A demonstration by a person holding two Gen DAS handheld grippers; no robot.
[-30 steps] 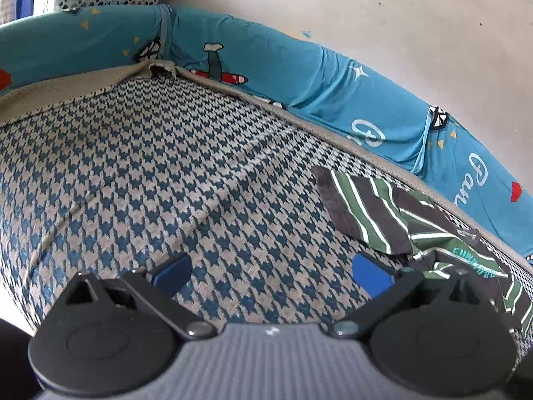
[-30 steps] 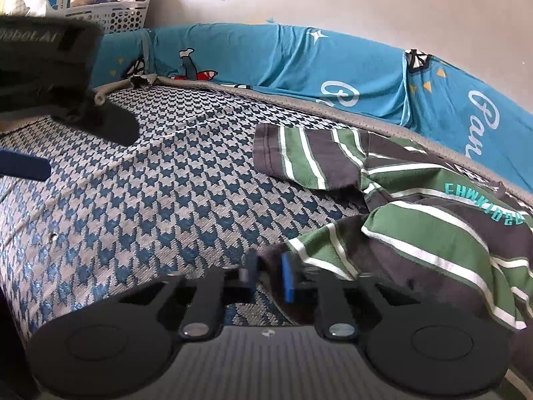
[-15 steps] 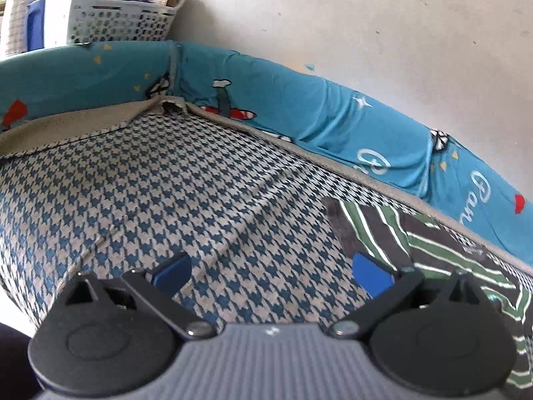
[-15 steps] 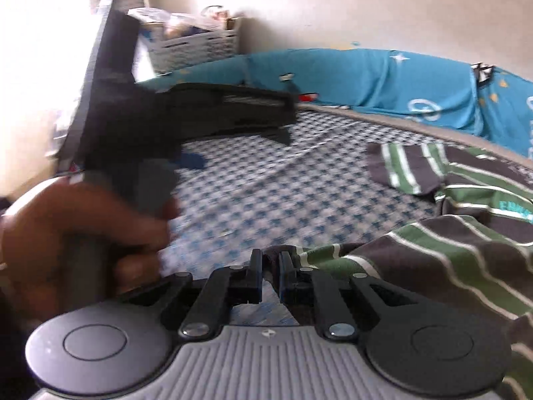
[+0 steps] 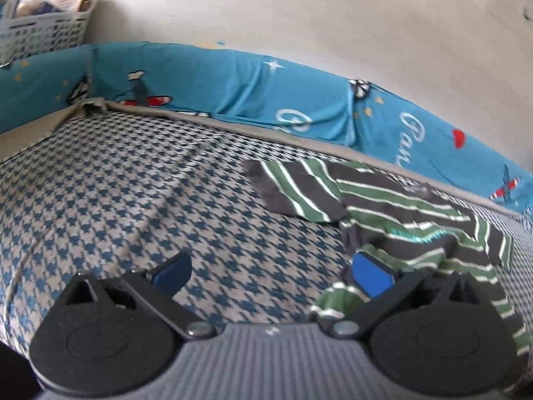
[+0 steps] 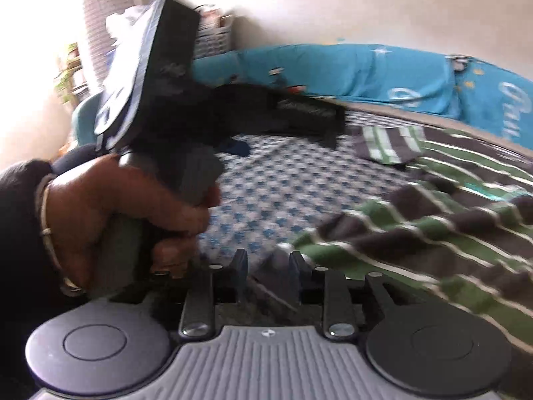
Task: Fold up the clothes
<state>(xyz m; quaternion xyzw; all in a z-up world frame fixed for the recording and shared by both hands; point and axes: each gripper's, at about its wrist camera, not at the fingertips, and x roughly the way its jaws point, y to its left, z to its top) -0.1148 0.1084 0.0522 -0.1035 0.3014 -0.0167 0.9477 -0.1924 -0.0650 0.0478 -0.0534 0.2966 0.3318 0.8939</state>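
Right gripper up close: its jaws have just been opening, and a dark corner of the shirt sits in the gap between them, the pads no longer squeezing it. Just left of it, the person's hand wraps the handle of the left gripper, a bangle at the wrist, all blurred. In the left wrist view that left gripper is spread wide, nothing between its blue pads; the right-hand pad hangs over a rumpled edge of the shirt, whether touching is hard to tell. The shirt, dark with green and white stripes, lies crumpled on the right side of the bed's houndstooth cover, one sleeve flat and stretched out to the left, teal lettering showing in the folds. Beyond it, a grey strip edges the cover, then a blue bumper with cartoon prints runs along the wall. Far left, a white basket sits piled with things.
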